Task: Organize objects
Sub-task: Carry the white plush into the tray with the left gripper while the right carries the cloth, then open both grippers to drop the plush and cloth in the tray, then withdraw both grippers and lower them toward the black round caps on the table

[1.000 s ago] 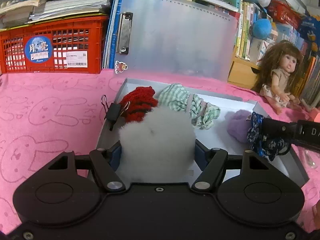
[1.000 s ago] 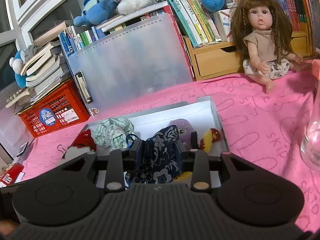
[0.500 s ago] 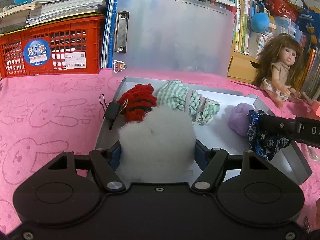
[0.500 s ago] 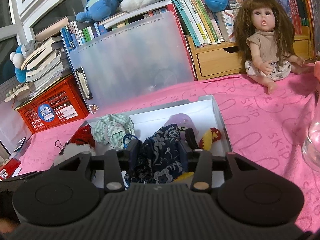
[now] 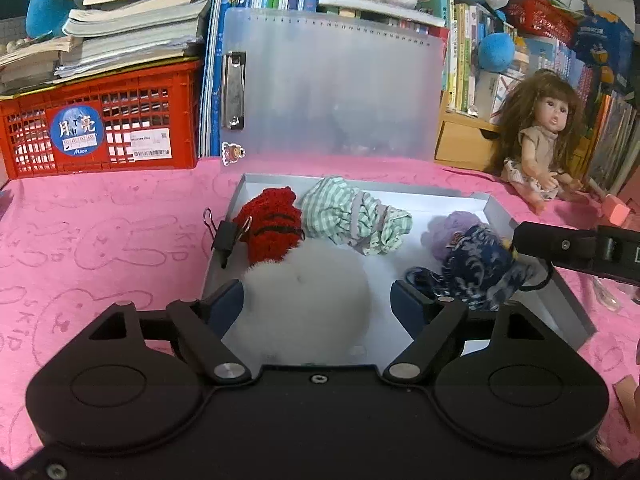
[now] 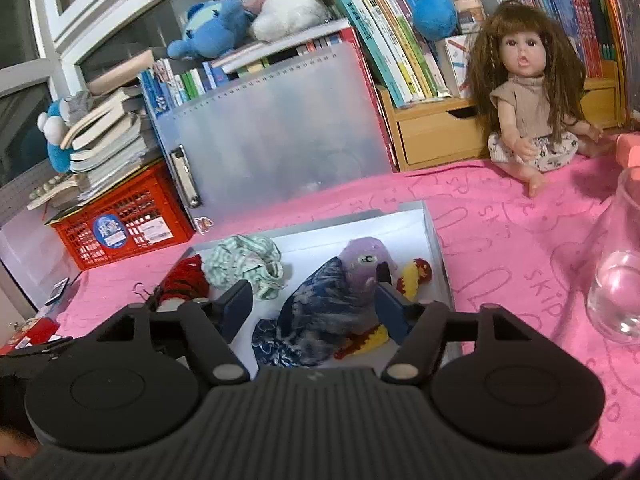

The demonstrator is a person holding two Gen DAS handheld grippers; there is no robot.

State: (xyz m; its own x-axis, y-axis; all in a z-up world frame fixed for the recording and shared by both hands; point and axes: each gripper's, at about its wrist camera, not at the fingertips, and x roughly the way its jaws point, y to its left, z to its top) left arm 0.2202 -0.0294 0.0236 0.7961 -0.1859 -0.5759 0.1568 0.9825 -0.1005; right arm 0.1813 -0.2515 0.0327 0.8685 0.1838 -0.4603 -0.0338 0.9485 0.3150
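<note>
The white fluffy pompom (image 5: 306,300) lies in the grey tray (image 5: 536,284), low in the middle of my left wrist view, between the spread fingers of my left hand-held gripper (image 5: 318,304); the left pad sits just beside its edge, the right pad stands apart from it, so I read that gripper as released. Just above the pompom lie a red knitted piece (image 5: 272,228) and a green checked scrunchie (image 5: 354,220), with a black binder clip (image 5: 224,236) on the tray's left wall. To the right in the frame, a navy floral cloth (image 6: 324,320) lies against a purple plush (image 6: 366,260), beside a yellow and red knitted toy (image 6: 414,276). My right hand-held gripper (image 6: 316,312) has its fingers wide either side of the navy cloth, which rests loose in the tray; whether the right pad touches it I cannot tell. Beyond the tray a frosted clipboard (image 5: 336,88) leans upright, a red crate (image 5: 100,124) at upper left, a doll (image 6: 528,100) at upper right. A glass jar (image 6: 618,272) stands at the right edge on the pink worktop (image 5: 100,240).
</note>
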